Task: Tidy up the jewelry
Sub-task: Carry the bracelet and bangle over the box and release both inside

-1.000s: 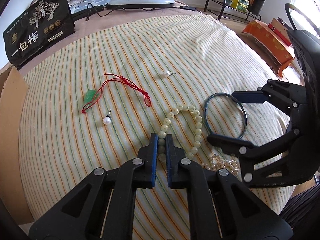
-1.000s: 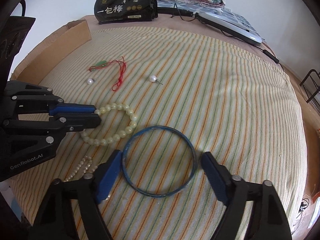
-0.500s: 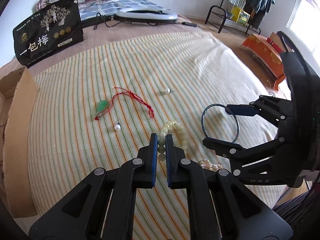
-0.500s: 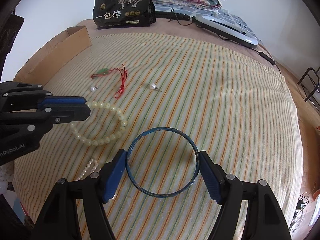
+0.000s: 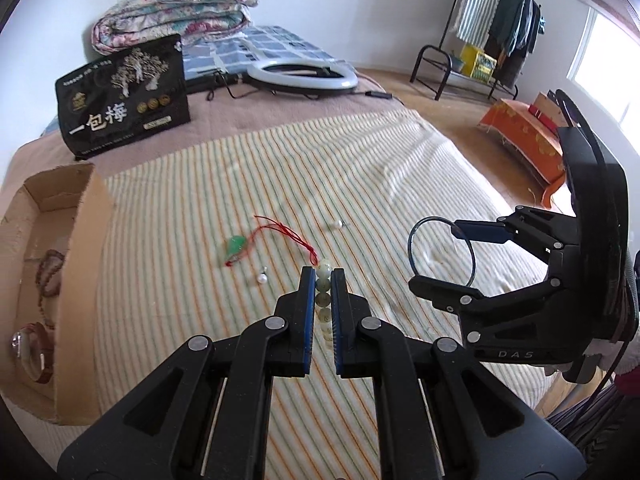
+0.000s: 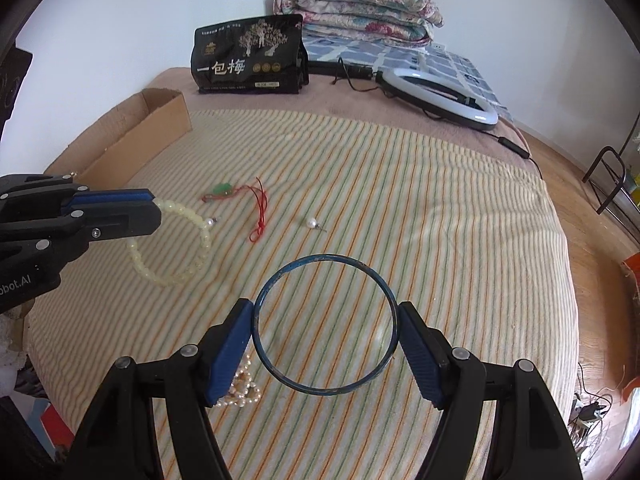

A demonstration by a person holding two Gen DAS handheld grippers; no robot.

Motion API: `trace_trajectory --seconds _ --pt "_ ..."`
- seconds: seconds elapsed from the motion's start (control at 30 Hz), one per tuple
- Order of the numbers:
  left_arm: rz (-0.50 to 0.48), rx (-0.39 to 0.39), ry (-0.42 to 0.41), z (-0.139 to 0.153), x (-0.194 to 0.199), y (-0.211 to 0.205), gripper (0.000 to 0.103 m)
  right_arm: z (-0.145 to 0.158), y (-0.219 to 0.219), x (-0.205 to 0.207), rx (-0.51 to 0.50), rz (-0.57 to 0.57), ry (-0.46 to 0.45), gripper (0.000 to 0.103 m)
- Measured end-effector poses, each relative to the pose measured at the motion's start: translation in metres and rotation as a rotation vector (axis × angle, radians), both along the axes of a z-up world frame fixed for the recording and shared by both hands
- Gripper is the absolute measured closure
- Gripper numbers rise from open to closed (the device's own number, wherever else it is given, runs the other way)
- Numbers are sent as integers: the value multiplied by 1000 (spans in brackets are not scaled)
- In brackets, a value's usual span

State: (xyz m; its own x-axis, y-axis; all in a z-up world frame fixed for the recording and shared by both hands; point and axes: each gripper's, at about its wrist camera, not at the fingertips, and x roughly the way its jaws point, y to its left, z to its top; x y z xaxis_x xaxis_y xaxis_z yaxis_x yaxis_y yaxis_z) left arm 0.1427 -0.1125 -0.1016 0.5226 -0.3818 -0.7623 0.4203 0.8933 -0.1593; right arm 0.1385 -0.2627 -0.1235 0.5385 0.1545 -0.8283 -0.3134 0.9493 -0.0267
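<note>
My left gripper [image 5: 321,276] is shut on a pale bead bracelet [image 5: 323,300] and holds it above the striped cloth [image 5: 360,184]; the bracelet hangs as a loop in the right wrist view [image 6: 192,240]. My right gripper [image 6: 325,320] is shut on a thin blue bangle [image 6: 325,322], lifted off the cloth; it also shows in the left wrist view [image 5: 440,252]. On the cloth lie a green pendant on red cord [image 5: 236,246], two pearl earrings [image 5: 262,279] [image 5: 338,224] and a pearl strand [image 6: 242,386].
A cardboard box [image 5: 86,280] stands at the cloth's left edge, with a watch [image 5: 30,352] and a dark bead string [image 5: 50,276] inside. A black bag [image 5: 124,96], a ring light [image 5: 302,74] and a folded quilt [image 5: 172,12] sit at the back.
Both grippers have risen from the cloth, the left with the bead bracelet, the right with the blue bangle. The left view has swung to show the cardboard box.
</note>
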Motion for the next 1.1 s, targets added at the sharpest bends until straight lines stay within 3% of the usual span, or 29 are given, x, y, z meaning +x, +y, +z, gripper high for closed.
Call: trace_trajectory --seconds 0.7,1.1 --pt "138 -76 -74 48 -4 78 98 58 58 8 81 38 -102 29" --pt "258 -80 -126 74 11 152 98 72 115 11 137 110 -115 29"
